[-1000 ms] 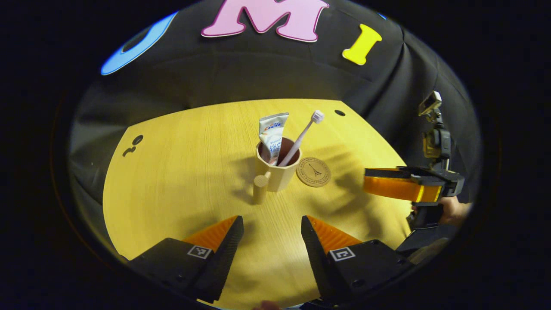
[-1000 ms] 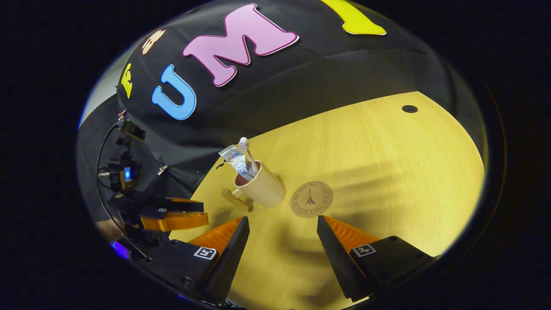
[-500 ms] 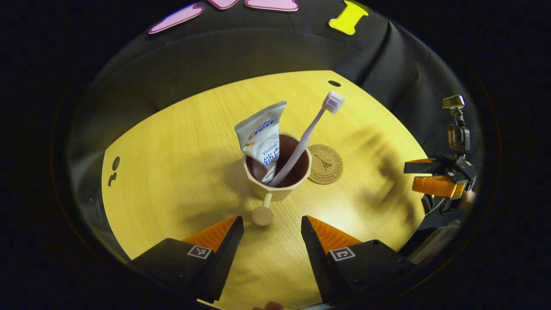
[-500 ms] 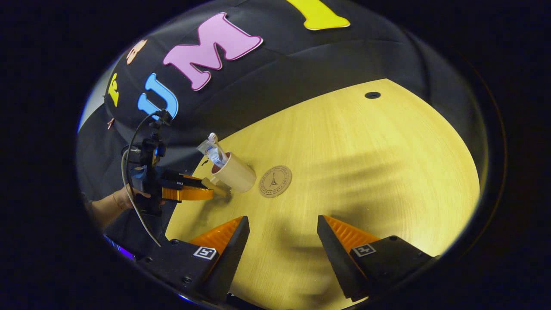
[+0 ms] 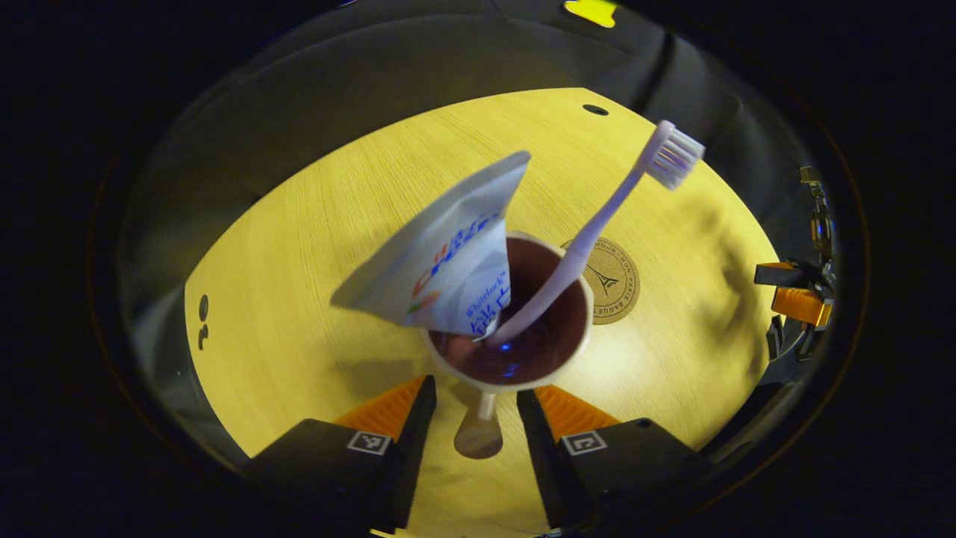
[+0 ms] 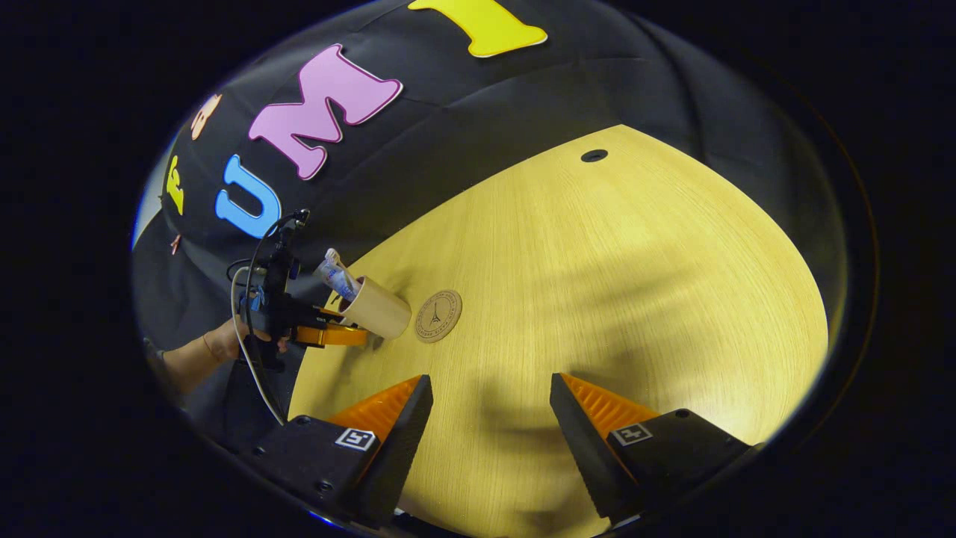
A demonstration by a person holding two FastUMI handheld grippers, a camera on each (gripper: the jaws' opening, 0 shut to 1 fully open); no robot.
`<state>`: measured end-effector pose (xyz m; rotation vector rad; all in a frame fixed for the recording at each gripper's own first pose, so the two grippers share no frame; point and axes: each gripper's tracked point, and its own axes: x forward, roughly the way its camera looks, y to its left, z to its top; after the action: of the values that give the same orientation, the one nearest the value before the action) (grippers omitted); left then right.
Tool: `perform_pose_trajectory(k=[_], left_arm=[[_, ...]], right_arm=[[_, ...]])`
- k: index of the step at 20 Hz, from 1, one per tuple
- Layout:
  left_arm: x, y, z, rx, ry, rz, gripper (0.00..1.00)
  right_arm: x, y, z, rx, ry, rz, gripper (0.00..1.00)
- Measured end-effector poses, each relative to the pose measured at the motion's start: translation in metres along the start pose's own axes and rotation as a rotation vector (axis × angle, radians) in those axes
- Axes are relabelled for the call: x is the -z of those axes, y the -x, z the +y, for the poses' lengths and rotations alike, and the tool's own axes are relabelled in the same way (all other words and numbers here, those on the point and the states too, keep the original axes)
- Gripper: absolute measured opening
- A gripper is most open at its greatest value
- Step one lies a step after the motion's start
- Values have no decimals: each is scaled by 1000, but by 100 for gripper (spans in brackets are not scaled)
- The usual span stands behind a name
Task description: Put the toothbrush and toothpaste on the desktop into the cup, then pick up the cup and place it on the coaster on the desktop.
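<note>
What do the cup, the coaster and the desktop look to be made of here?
Cup: matte beige outside, glossy dark inside that catches highlights; probably ceramic or plastic, unclear which. Its peg-like handle looks like pale wood. Coaster: flat tan disc with dark printed artwork, likely cork or wood. Desktop: light wood-grain surface with fine parallel lines, possibly laminate.

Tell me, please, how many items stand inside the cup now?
2. The toothpaste leans to the left side of the cup, and the toothbrush leans to the right, its head over the table. Smaller things could hide below.
</note>
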<state>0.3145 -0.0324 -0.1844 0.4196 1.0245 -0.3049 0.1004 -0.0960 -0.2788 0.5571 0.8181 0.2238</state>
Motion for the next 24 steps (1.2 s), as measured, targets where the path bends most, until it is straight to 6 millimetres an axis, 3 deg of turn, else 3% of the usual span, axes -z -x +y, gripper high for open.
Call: perform_pose_trajectory(k=[3,5,7,8,11,13,14,18,20,21,24], left_arm=[[1,-2,-2,-6,-11,44,39],[0,-3,-7,0,24,35,29],[0,-2,-10,2,37,20,31],[-1,-1,-13,4,42,12,27],[-6,8,-16,-16,39,-20,27],[-12,15,-23,-8,32,-47,30],[-13,19,-26,-3,35,-54,26],[-26,31,-43,18,21,-85,26],[-33,29,-56,28,6,-92,31],[-35,27,-62,33,0,-90,26],[-40,20,-76,45,-17,-82,26]], right_arm=[[1,3,-3,-5,-16,1,97],[2,3,-3,-9,-21,4,97],[4,4,-4,-13,-18,8,97],[3,4,-4,-13,-18,8,97],[1,7,-5,-20,-27,6,97],[0,8,-6,-23,-32,3,97],[-1,8,-6,-25,-33,2,97],[-4,13,-8,-32,-37,-4,97],[-5,15,-11,-31,-38,-9,97],[-6,18,-13,-31,-41,-12,97],[-9,25,-19,-27,-47,-23,97]])
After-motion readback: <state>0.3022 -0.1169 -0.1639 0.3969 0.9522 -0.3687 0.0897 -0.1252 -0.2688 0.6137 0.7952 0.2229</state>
